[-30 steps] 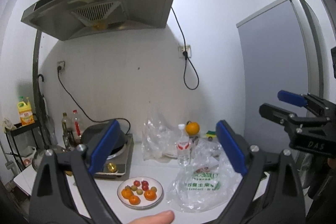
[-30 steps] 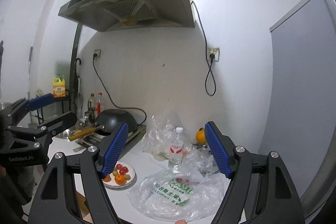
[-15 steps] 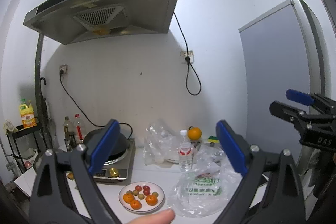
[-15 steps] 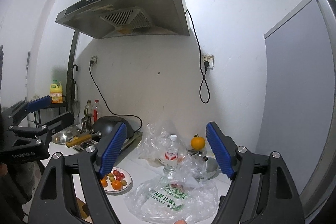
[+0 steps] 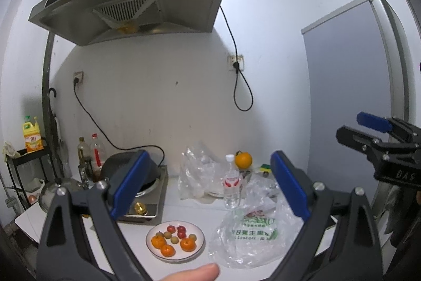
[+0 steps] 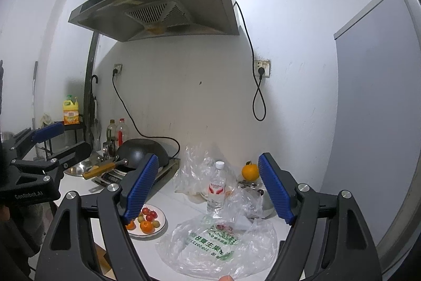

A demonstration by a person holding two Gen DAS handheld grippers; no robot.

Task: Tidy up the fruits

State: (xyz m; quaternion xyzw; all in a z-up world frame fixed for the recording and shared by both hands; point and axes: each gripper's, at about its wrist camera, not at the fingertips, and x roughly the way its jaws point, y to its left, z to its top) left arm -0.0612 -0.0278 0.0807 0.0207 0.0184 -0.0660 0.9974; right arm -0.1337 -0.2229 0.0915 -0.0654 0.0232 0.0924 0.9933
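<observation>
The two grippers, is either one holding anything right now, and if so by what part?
Nothing is held. The left gripper and right gripper both stand open and empty, above the counter.

Small oranges and red fruits (image 5: 173, 237) lie on a white plate (image 5: 198, 246) — counter's front.

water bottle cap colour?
White; the water bottle cap shows best in the right wrist view.
</observation>
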